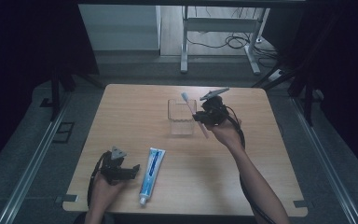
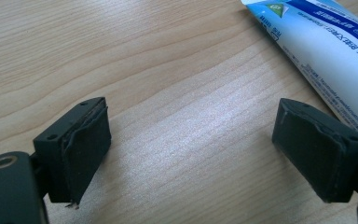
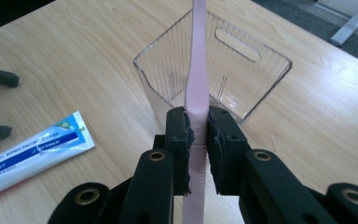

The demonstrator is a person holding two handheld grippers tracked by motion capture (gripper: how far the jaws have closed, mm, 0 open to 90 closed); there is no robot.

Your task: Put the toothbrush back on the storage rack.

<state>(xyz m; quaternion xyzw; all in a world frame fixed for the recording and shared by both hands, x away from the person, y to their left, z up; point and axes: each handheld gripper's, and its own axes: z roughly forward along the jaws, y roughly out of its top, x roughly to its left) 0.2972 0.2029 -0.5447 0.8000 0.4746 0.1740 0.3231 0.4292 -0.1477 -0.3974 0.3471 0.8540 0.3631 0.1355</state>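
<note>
Right gripper [image 3: 197, 135] jaws clamp pink toothbrush [image 3: 198, 70], long axis aimed over clear holder [image 3: 256, 88] just ahead; left gripper [image 2: 191, 149] jaws wide, empty.

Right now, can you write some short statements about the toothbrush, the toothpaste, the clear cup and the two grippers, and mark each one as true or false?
1. The right gripper is shut on the pink toothbrush. True.
2. The toothpaste stands inside the clear cup. False: it lies flat on the table.
3. The left gripper is open with nothing between its jaws. True.
4. The left gripper holds the toothpaste. False: the tube lies beside it.
5. The clear cup lies on its side. False: it stands upright.
</note>
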